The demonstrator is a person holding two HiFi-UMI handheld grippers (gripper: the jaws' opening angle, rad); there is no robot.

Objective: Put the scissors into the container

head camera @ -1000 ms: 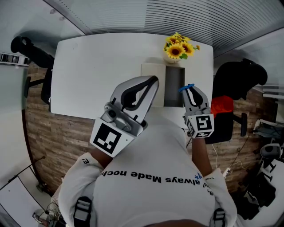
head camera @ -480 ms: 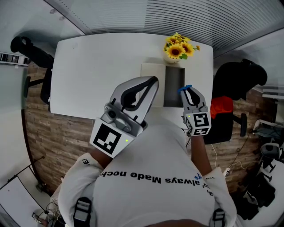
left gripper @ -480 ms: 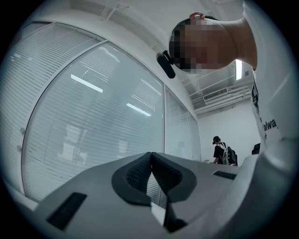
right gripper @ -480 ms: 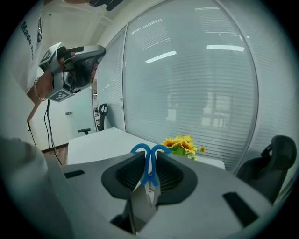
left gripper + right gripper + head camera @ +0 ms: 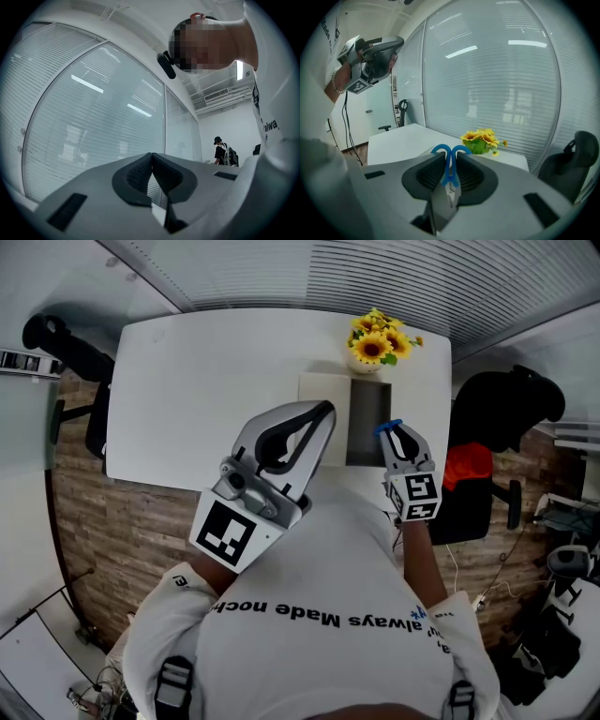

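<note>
The scissors (image 5: 450, 154) have blue handles that stick out past the fingertips of my right gripper (image 5: 451, 161), which is shut on them; their blades point back toward the camera. In the head view my right gripper (image 5: 394, 427) holds the scissors (image 5: 390, 424) at the right edge of a long dark grey container (image 5: 366, 432) on the white table (image 5: 206, 390). My left gripper (image 5: 323, 411) is raised high in front of the person's chest, shut and empty. In the left gripper view its pads (image 5: 140, 173) meet, pointing at a glass wall.
A pale mat (image 5: 322, 409) lies to the left of the container. A vase of sunflowers (image 5: 377, 341) stands behind it at the table's far edge. Black office chairs (image 5: 506, 409) stand to the right and left of the table. A person with a backpack (image 5: 222, 151) stands far off.
My right gripper has shifted slightly left and away with the scissors, closer to the container's edge. The left gripper has stayed still.
</note>
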